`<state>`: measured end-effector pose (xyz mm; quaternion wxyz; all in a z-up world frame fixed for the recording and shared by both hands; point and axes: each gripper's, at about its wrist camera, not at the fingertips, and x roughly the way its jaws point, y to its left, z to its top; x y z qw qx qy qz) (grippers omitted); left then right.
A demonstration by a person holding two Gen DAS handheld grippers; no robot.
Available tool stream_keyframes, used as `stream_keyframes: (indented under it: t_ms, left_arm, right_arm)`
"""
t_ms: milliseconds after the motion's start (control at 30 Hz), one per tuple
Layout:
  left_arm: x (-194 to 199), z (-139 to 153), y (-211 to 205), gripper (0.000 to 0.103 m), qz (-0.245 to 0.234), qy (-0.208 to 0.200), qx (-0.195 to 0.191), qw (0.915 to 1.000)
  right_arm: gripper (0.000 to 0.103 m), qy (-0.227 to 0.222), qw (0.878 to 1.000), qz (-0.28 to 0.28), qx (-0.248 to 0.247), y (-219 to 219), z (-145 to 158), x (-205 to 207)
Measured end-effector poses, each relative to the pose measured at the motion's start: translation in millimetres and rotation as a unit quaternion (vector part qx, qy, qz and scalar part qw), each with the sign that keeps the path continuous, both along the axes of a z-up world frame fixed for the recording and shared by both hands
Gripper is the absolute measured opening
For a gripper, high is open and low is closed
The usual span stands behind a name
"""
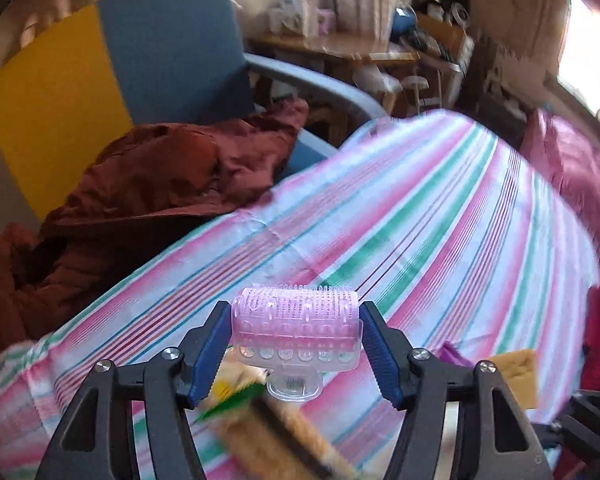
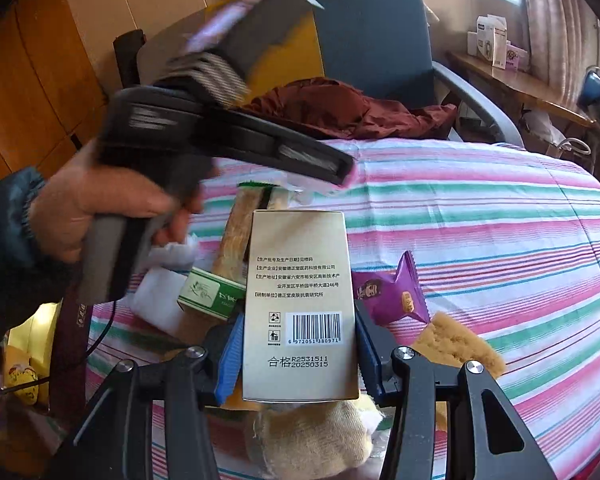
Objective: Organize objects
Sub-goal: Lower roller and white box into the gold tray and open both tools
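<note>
A pink bristled hair roller point(image 1: 296, 320) in a clear plastic clip sits crosswise between the blue pads of my left gripper point(image 1: 294, 340), which is shut on its two ends above the striped sheet point(image 1: 440, 220). My right gripper point(image 2: 298, 356) is shut on a tall beige carton point(image 2: 300, 280) with printed text and a barcode, held upright over a pile of items. In the right wrist view a hand point(image 2: 100, 208) carries the blurred left gripper point(image 2: 340, 172) at the upper left, with a bit of pink at its tip.
Under the carton lie a purple snack packet point(image 2: 392, 296), a tan sponge point(image 2: 456, 344), a green-and-white small box point(image 2: 208, 292), a long tan packet point(image 2: 236, 236) and a cream cloth point(image 2: 312, 432). A blue-and-yellow chair point(image 1: 168, 48) with a maroon jacket point(image 1: 160, 184) stands beyond the bed.
</note>
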<state>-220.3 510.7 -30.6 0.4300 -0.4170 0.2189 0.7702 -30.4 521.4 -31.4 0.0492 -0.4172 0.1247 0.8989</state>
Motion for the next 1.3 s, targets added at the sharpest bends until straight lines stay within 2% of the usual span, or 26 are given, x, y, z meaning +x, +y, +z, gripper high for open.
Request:
stream_keyframes:
  t_ms: [167,367,533,667,867,1033,1133,1300]
  left_arm:
    - [10.9,49.6,-57.0,0.065,0.042,-0.001,0.049,0.9979]
    - [25.2,93.2,-135.2,0.065,0.093,0.002,0.076,0.9928]
    - [41.6,119.0,-217.8,0.065,0.145,0.02,0.075,0.9864]
    - [53.7,131.6,-293.0,0.065,0.197,0.04,0.066,0.9773]
    - [68.7,125.5,-398.1,0.065,0.275,0.038,0.072,0.9579]
    - [75.1,90.4,-465.3,0.065,0.329,0.008,0.082,0.9408]
    - [75.5,63.2,-483.7,0.065,0.349,-0.018,0.089,0.9326]
    - [69.5,34.0,-485.0,0.065,0.353,-0.051,0.106,0.9283]
  right_arm:
    - [0.05,0.03,1.0,-0.001,0.011,-2.7,19.2,4.6]
    - [0.05,0.063,0.998,0.011,0.019,-19.0,44.4,7.6]
    - [0.05,0.082,0.995,0.051,0.019,-56.0,62.9,13.2]
    - [0.05,0.088,0.992,0.093,0.001,-96.3,69.1,10.2]
    - [0.05,0.074,0.984,0.157,-0.037,-164.9,64.6,0.6]
    - [0.05,0.053,0.976,0.204,-0.059,-220.7,54.3,-10.2]
    - [0.05,0.031,0.972,0.224,-0.067,-255.1,44.5,-14.9]
    - [0.05,-0.013,0.969,0.24,-0.055,-299.2,16.6,-23.6]
